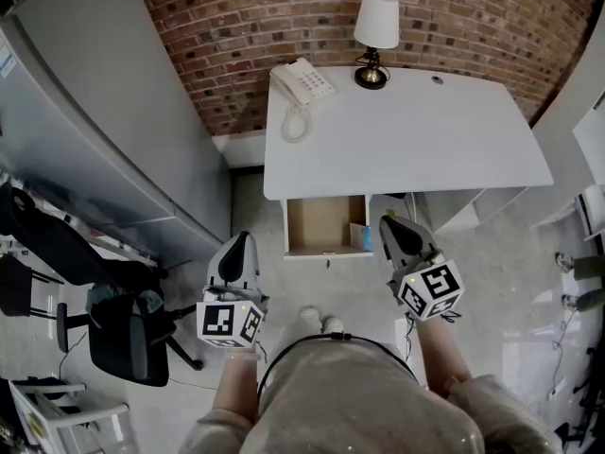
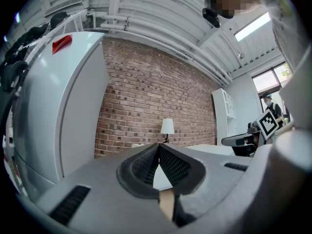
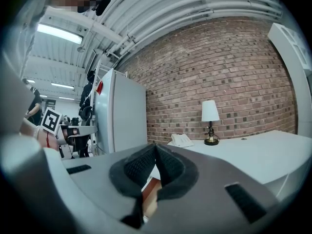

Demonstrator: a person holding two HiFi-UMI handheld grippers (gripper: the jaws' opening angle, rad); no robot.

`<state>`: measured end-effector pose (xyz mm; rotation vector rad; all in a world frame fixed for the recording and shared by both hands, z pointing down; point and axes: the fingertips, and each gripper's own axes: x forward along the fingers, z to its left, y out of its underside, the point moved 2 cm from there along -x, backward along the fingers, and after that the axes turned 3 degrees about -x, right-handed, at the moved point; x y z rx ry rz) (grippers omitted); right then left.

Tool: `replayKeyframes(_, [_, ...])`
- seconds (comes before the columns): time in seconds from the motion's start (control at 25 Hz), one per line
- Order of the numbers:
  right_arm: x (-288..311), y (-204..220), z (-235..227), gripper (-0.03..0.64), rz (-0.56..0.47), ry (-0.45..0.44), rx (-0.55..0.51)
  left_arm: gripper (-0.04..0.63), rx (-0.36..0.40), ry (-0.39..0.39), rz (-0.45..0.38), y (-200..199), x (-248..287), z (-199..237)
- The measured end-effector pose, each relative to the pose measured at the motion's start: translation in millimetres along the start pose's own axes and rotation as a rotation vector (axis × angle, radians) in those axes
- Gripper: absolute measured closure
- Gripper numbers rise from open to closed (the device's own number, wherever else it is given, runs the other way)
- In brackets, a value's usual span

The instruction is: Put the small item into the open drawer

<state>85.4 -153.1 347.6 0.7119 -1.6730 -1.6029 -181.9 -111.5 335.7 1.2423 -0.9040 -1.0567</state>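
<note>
The white desk (image 1: 406, 140) has its wooden drawer (image 1: 317, 220) pulled open toward me. A small pale blue item (image 1: 359, 237) shows at the drawer's right front corner. In the head view my left gripper (image 1: 241, 241) hangs left of the drawer front and a little nearer to me. Its jaws meet at the tips in the left gripper view (image 2: 158, 145), with nothing between them. My right gripper (image 1: 389, 223) is just right of the drawer, beside the blue item. It is also shut and empty (image 3: 155, 146). Brown drawer wood (image 3: 151, 186) shows below its pads.
A white telephone (image 1: 301, 85) and a table lamp (image 1: 375, 26) stand at the back of the desk against a brick wall. A tall grey cabinet (image 1: 95, 130) stands to the left. A black office chair (image 1: 123, 334) is at lower left.
</note>
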Motion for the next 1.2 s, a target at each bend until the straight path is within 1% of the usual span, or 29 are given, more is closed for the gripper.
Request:
replayKeyframes(0.4, [0.2, -5.8, -5.1, 0.612, -0.019, 0.004, 0.000, 0.589, 0.018, -0.004, -0.027, -8.2, 3.6, 2.0])
replayKeyframes(0.72, [1.2, -0.8, -4.8, 0.612, -0.012, 0.001, 0.028, 0.589, 0.020, -0.012, -0.012, -7.8, 3.4, 5.0])
replayKeyframes(1.2, [11.7, 3.1, -6.2, 0.612, -0.014, -0.005, 0.038, 0.589, 0.027, -0.026, -0.011, -5.5, 6.8, 14.2])
